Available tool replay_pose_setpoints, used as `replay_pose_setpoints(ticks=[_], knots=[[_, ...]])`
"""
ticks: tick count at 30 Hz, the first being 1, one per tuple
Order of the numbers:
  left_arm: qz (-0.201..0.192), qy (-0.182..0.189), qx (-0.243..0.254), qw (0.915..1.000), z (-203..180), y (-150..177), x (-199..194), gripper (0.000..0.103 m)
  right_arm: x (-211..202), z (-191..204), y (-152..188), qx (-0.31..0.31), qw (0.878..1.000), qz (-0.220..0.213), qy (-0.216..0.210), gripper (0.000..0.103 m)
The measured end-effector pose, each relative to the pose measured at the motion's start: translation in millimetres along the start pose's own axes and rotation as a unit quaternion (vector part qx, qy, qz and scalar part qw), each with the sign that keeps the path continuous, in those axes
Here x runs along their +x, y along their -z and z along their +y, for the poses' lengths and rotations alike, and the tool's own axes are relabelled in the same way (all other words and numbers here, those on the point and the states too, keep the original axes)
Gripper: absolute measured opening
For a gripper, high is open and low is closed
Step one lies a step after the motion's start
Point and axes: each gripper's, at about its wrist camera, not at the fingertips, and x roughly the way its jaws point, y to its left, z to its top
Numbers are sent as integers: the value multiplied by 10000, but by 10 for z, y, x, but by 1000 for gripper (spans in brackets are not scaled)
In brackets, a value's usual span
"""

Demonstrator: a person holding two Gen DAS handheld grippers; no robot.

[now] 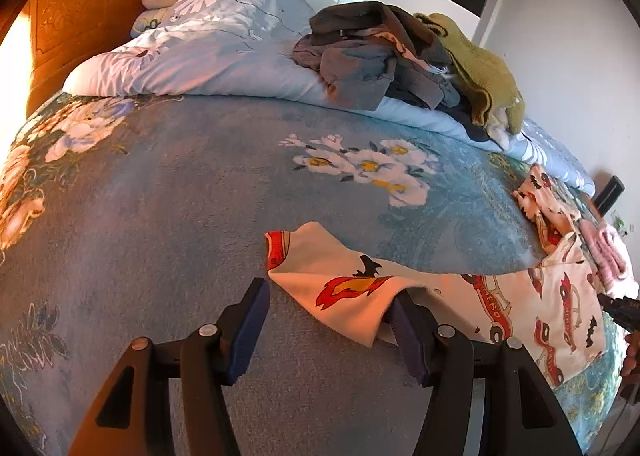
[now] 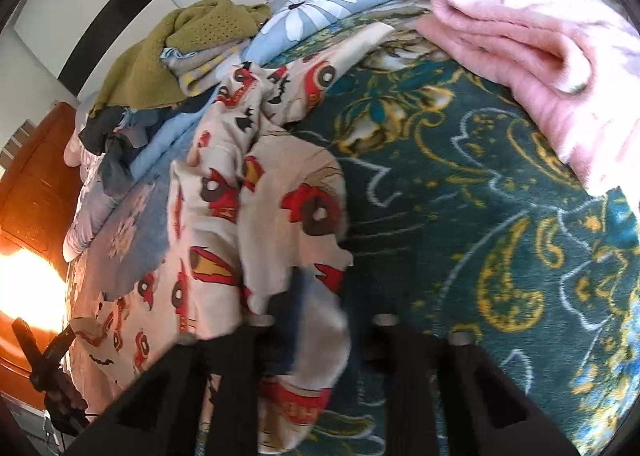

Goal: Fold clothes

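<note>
My left tongs (image 1: 326, 316) stand wide apart just above the bed's blue floral blanket (image 1: 168, 208), and a folded corner of the cream car-print garment (image 1: 352, 284) lies between them, draped against the inner face of the right-hand finger without being squeezed. The garment, printed with red cars and black bats, stretches from that corner away to the right across the blanket, with a fold of the blanket lying over its middle.

My right tongs (image 2: 320, 288) are at the other end of the same garment (image 2: 224, 216); the picture there is blurred, cloth bunches over and between the fingers, and I cannot tell whether they are clamped on it or not. From the garment, the cloth runs up toward the far side of the bed in crumpled folds.

No basket or box shows; the clothes sit in piles. Beyond the garment, a heap of dark grey clothes (image 1: 368, 56) with an olive-green knit (image 1: 484, 76) rests on a pale blue daisy-print duvet (image 1: 224, 48). Just right of the garment lies a folded pink fleece (image 2: 540, 68), on the teal and gold patterned part of the blanket (image 2: 460, 184).

Left of the duvet stands an orange wooden headboard (image 1: 80, 8), with bright sun glare beside it. Behind the pile is a white wall (image 1: 560, 56) and a glossy white panel with a black band.
</note>
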Motion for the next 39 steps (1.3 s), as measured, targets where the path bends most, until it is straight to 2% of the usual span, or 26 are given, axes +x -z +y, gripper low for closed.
replay_pose_setpoints(ticks=[2, 6, 8, 10, 12, 14, 18, 21, 24, 28, 32, 36, 37, 38, 39], knots=[[5, 7, 26, 10000, -32, -8, 12, 64, -126, 19, -53, 4, 9998, -202, 65, 3], [-55, 105, 130, 9998, -155, -64, 27, 64, -721, -127, -280, 205, 9926, -1105, 470, 2], [-98, 192, 179, 9996, -231, -106, 36, 64, -1019, -201, -393, 305, 9851, -1553, 671, 0], [-147, 355, 225, 9990, -347, -162, 57, 64, -1379, -418, -494, 686, 9730, -2008, 909, 0], [-148, 536, 344, 9979, -530, -207, 113, 64, -1592, -602, -541, 926, 9662, -2175, 1030, 0], [-161, 586, 450, 9971, -656, -224, 145, 64, -1659, -642, -538, 865, 9664, -2141, 1129, 0], [-124, 560, 308, 9979, -700, -262, 151, 64, -1378, -401, -418, 318, 9823, -1595, 927, 0], [-71, 133, 35, 9999, -493, -246, 122, 64, -1086, -199, -331, 2, 9900, -1232, 685, 0], [-1, -216, -538, 9983, -75, -189, 95, 64, -873, -37, -295, -237, 9924, -1072, 562, 0], [190, -291, -929, 9951, 227, -120, 183, 64, -731, 53, -281, -158, 9943, -1007, 301, 0], [472, -209, -983, 9938, 239, -39, 367, 62, -680, 44, -220, -55, 9951, -955, 247, 0], [538, -251, -972, 9935, 197, 40, 430, 60, -709, -60, -137, 68, 9957, -899, 234, 0], [524, -277, -959, 9936, 186, 46, 434, 56, -713, -95, -123, 111, 9957, -889, 227, 0], [523, -284, -958, 9936, 182, 47, 435, 41, -718, -130, -108, 153, 9958, -878, 221, 0], [528, -281, -964, 9935, 182, 48, 434, 32, -719, -164, -95, 193, 9958, -870, 212, 0]])
